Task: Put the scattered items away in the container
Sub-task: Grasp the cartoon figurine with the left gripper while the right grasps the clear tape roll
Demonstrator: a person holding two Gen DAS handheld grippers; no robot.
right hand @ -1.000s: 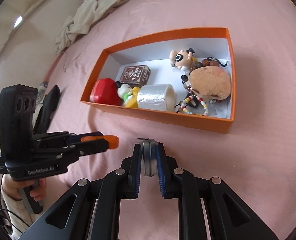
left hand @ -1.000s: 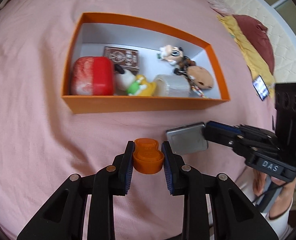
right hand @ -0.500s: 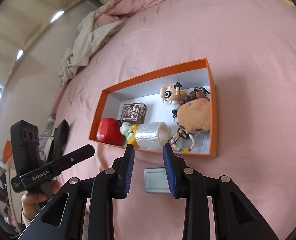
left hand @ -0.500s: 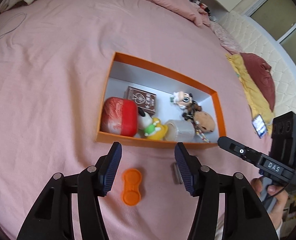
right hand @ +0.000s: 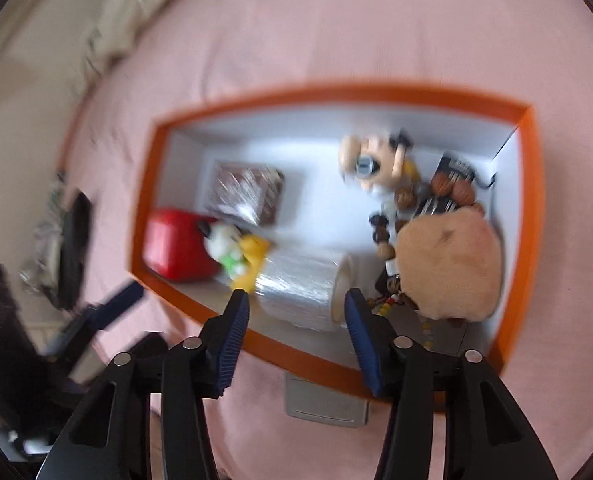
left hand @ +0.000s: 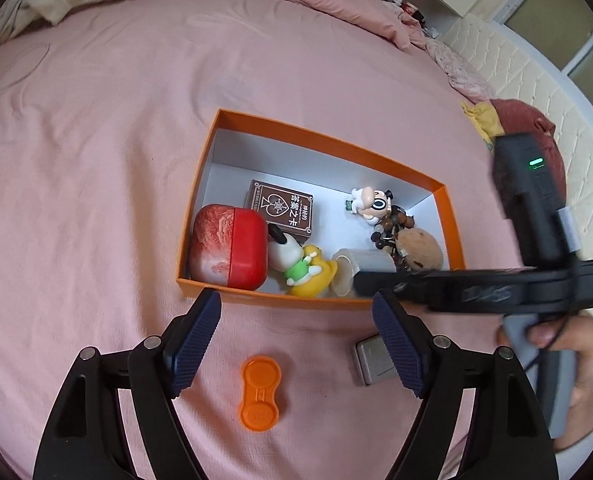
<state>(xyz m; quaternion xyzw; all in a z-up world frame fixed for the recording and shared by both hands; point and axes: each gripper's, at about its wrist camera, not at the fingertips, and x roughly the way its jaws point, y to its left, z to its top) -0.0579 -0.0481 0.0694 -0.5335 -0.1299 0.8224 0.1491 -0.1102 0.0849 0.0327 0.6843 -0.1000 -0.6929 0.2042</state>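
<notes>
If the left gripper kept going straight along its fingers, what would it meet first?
Probably the pink bedding between the orange case and the box's near wall. The left gripper is empty, its jaws opening. Depth is unclear, so it might reach that wall instead.

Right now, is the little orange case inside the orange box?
No, the orange case lies on the pink bedspread outside the orange box, in front of its near wall.

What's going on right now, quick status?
Left gripper and right gripper opening, nothing held. Orange case and grey tin on the bed, outside the orange box. Nothing blocking.
</notes>
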